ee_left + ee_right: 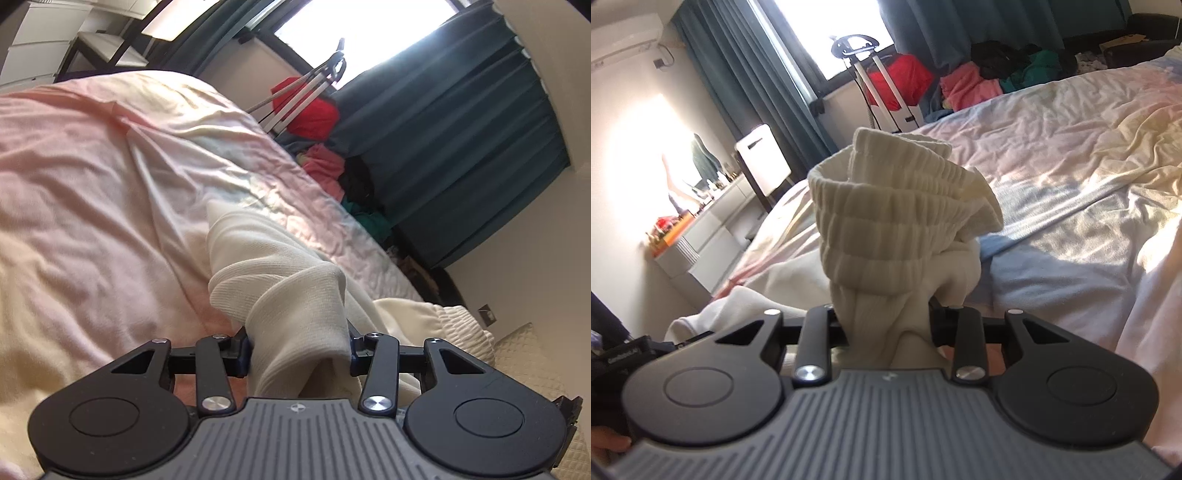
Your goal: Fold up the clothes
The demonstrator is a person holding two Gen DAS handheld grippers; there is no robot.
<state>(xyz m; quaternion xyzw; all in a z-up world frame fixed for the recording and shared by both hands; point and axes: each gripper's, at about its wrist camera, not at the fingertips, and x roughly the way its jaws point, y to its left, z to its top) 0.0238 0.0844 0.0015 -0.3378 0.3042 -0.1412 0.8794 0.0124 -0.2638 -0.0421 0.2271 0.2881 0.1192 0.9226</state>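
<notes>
both grippers clamped on bunched cream cloth, garment strung between them

bunched between the jaws of the left gripper [299,347] is a plain-knit part of the cream garment [280,280], the jaws drawn in tight against the fabric; ahead of it the cloth twists forward and droops onto the pastel bedspread [110,177], and off to its right more cream cloth with a gathered band lies on the bed. the right gripper [886,325] is likewise closed on a ribbed cuff or hem [886,206] that stands up in a crumpled stack just ahead of its jaws.

risk, as i judge it: both grips hold thick wads rather than a flat edge, so a pull apart could let a layer slip out, or carry the twist into the fold. cloth dragging on the bedspread could rumple both.

only the left view shows the twisted run and the gathered band to its right. only the right view shows the ribbing, a dresser [701,251] far to its left and a clothes pile [979,81] ahead. whether both hold one garment i cannot tell.
</notes>
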